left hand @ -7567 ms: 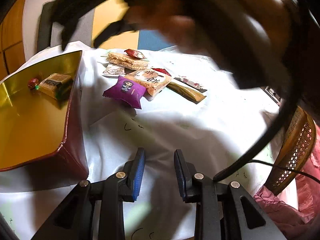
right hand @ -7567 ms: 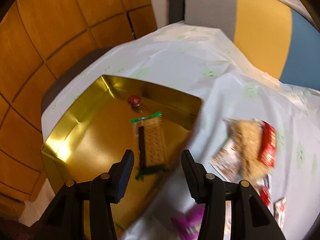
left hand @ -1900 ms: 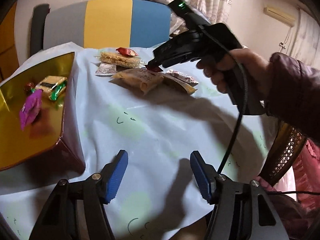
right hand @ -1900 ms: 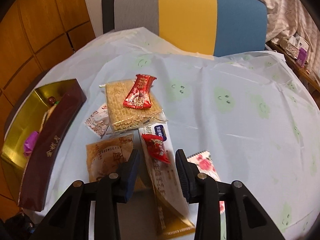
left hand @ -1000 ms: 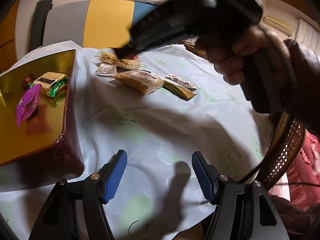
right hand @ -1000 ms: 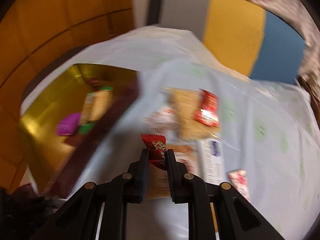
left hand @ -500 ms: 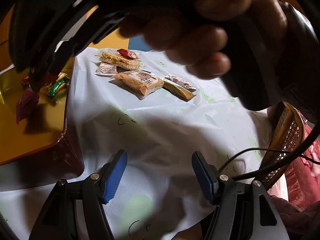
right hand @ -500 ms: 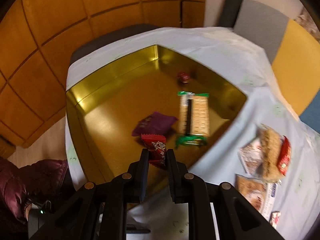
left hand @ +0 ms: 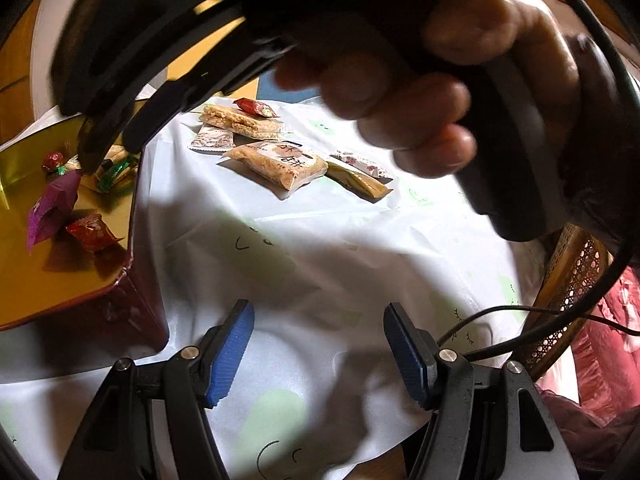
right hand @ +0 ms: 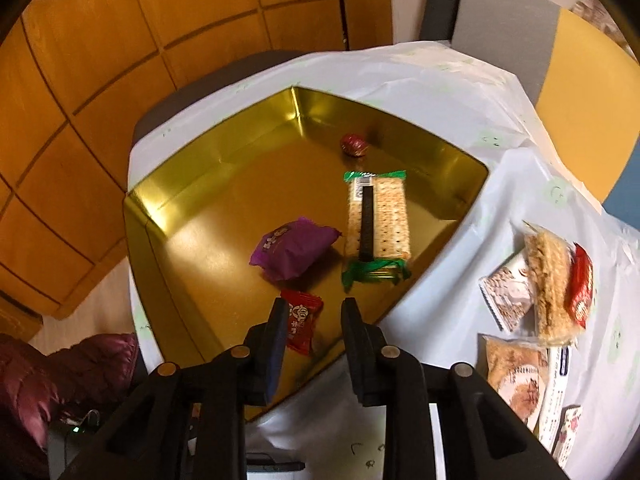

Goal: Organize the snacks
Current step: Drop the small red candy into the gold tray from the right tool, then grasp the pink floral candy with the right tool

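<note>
Half a second back, squeezing the small red candy [right hand: 301,320]; now lying loose on the gold tin [right hand: 224,152] floor, just beside the purple pack [right hand: 294,248], right under the right gripper [right hand: 314,326], now spread apart and holding nothing. Left gripper [left hand: 318,344] hanging wide open over the white cloth [left hand: 320,248], holding nothing, same as before. Only showing in the left view: the hand [left hand: 420,80] gripping the black handle. Only showing in the right view: the whole tin with the cracker pack [right hand: 378,220].

The tan snack packet [left hand: 280,162] far on the surface carries a large dark Chinese character, seemingly 饼; other wrappers' print is illegible.
</note>
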Demonstrator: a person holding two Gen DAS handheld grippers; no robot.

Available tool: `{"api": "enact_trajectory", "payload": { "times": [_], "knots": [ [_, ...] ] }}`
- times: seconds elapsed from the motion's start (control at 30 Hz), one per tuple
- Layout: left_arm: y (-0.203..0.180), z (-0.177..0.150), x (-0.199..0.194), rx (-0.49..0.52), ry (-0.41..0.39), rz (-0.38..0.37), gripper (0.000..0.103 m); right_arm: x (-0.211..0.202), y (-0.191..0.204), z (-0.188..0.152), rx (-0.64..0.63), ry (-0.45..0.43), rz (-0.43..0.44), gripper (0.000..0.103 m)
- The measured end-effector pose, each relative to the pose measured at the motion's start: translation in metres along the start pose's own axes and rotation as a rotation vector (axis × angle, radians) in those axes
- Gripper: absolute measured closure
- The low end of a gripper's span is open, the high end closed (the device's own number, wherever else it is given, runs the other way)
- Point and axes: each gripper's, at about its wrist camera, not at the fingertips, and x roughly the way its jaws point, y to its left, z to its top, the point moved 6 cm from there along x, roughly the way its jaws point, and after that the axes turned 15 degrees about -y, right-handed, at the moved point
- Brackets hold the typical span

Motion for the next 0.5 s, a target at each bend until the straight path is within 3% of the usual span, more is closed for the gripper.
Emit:
{"api": "enact_trajectory", "payload": {
  "times": [0.23,0.5],
  "knots": [
    [-0.001,0.0,0.001,0.011,0.0,0.006,0.035,-0.035,-0.023,-0.011,0.093,-0.054,-0.047,0.076],
    [0.001,0.0,0.0,-0.002,-0.001,0.006,0.035,-0.083,-0.091,-0.05,0.231,-0.067,-0.189,0.076]
  ]
}}
